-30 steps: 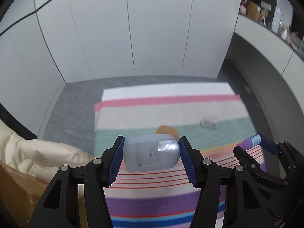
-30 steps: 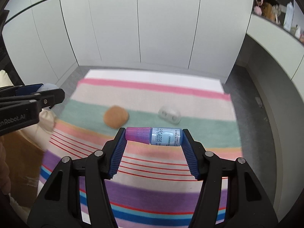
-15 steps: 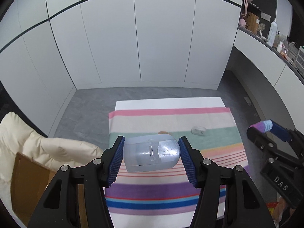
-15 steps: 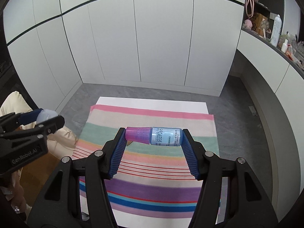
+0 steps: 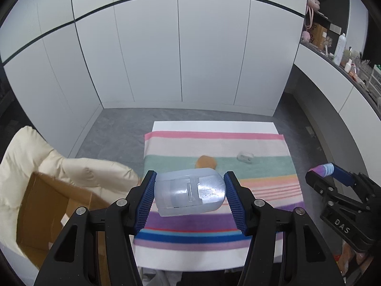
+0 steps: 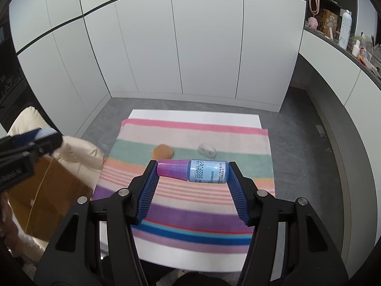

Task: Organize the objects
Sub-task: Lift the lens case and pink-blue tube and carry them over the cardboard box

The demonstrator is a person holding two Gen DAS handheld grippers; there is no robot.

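Currently both claws are loaded and held above the desk point(image 5: 214, 126), so the step in hand is transport of two picked items. The left claw point(image 5: 189, 191) clamps a translucent case point(image 5: 189, 194) sideways between its pads. The right claw point(image 6: 193, 174) clamps a small bottle point(image 6: 193, 173) end to end, pink cap to the left.

The next move calls for carrying each item to a storage place. A cardboard box point(image 5: 51, 211) stands left of the desk, beside a cream cushion point(image 5: 78, 169); it is the likely target, though this is a judgement. Each claw must clear the box rim before the pads part.

Count:
- Claws: two, both holding.
- Held items: two.
- Items on the striped cloth point(image 6: 190, 205): two, a brown pad point(image 6: 163, 152) and a small white piece point(image 6: 206, 150), well apart.
- Boxes: one.
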